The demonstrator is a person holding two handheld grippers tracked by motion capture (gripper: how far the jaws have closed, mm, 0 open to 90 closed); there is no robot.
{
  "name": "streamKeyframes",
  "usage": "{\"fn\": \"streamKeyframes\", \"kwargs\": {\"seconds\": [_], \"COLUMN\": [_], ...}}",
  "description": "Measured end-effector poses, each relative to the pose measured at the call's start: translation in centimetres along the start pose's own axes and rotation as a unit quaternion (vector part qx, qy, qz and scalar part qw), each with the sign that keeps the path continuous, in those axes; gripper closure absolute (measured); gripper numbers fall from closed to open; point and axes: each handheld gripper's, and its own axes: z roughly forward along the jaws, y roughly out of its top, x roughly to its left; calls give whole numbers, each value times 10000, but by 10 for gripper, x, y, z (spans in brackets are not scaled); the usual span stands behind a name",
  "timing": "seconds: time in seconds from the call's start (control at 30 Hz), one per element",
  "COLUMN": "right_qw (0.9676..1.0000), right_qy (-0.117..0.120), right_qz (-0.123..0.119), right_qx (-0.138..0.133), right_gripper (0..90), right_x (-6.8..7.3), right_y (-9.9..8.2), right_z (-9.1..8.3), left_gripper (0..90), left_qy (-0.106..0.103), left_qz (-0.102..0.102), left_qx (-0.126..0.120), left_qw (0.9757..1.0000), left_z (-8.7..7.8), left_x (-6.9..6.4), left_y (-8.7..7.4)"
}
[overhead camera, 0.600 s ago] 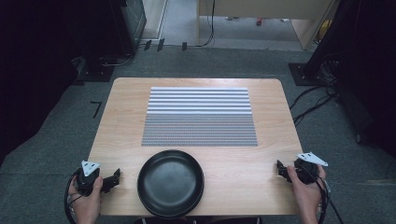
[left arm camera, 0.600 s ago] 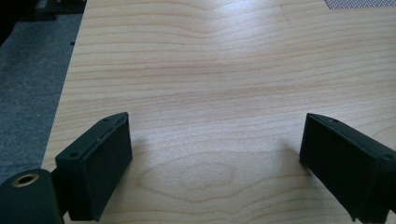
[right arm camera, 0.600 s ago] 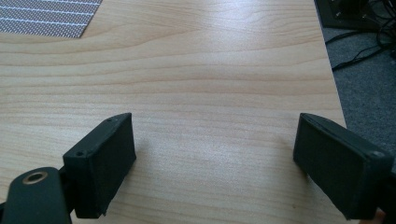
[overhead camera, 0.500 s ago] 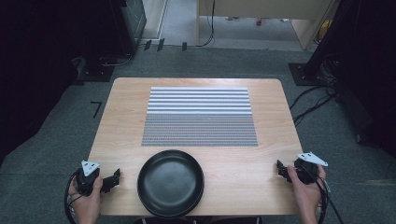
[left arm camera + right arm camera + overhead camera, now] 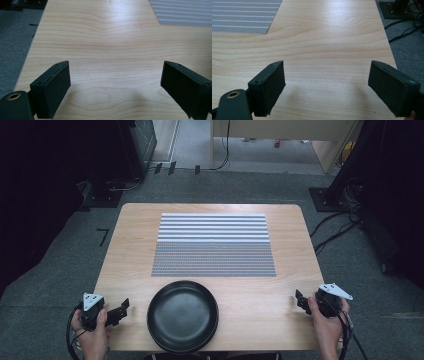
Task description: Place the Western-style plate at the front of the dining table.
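A: Start at the left edge. What's there?

B: The left gripper (image 5: 121, 308), held in the person's left hand (image 5: 92, 332) at the near left corner of the wooden table (image 5: 135, 250). Its jaws point toward the middle of the table and stand spread wide — in the left gripper view (image 5: 115, 85) only bare wood lies between them.

A: And next along?

B: The black plate (image 5: 182, 316), the nearest thing to both grippers. It sits upright on the table at the near edge, roughly centred, and its rim reaches slightly past that edge. It is just beside the left gripper but apart from it; nothing touches it, and nothing lies in it.

A: Behind the plate?

B: A striped grey and white mat (image 5: 213, 245), flat in the middle of the table — wide pale bands on its far half, a fine dense pattern on its near half. Its near edge lies close to the plate's far rim.

A: And the right side?

B: The right gripper (image 5: 300, 298), in the right hand (image 5: 325, 325) at the near right corner, well apart from the plate. Its jaws are spread too; in the right gripper view (image 5: 327, 85) there is bare wood between them, with a corner of the mat at the upper left.
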Motion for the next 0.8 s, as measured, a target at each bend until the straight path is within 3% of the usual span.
{"fn": "streamKeyframes", "kwargs": {"seconds": [0.17, 0.4, 0.6, 0.8], "right_qw": [9998, 9997, 9995, 9992], "right_qy": [60, 135, 230, 332], "right_qz": [142, 64, 41, -25], "right_qx": [-103, -183, -211, -224], "right_gripper": [135, 135, 135, 135], "right_x": [5, 15, 23, 32], "right_y": [1, 3, 4, 5], "right_z": [-4, -7, -9, -9], "left_gripper": [89, 89, 89, 89], "left_qy": [-27, 67, -27, -42], "left_qz": [1, 64, -10, 161], "left_qx": [-54, -56, -106, -148], "left_qw": [10000, 9999, 9999, 9998], "left_z": [-2, -2, -3, -3], "left_x": [-5, -11, -13, -19], "left_y": [1, 1, 3, 4]}}
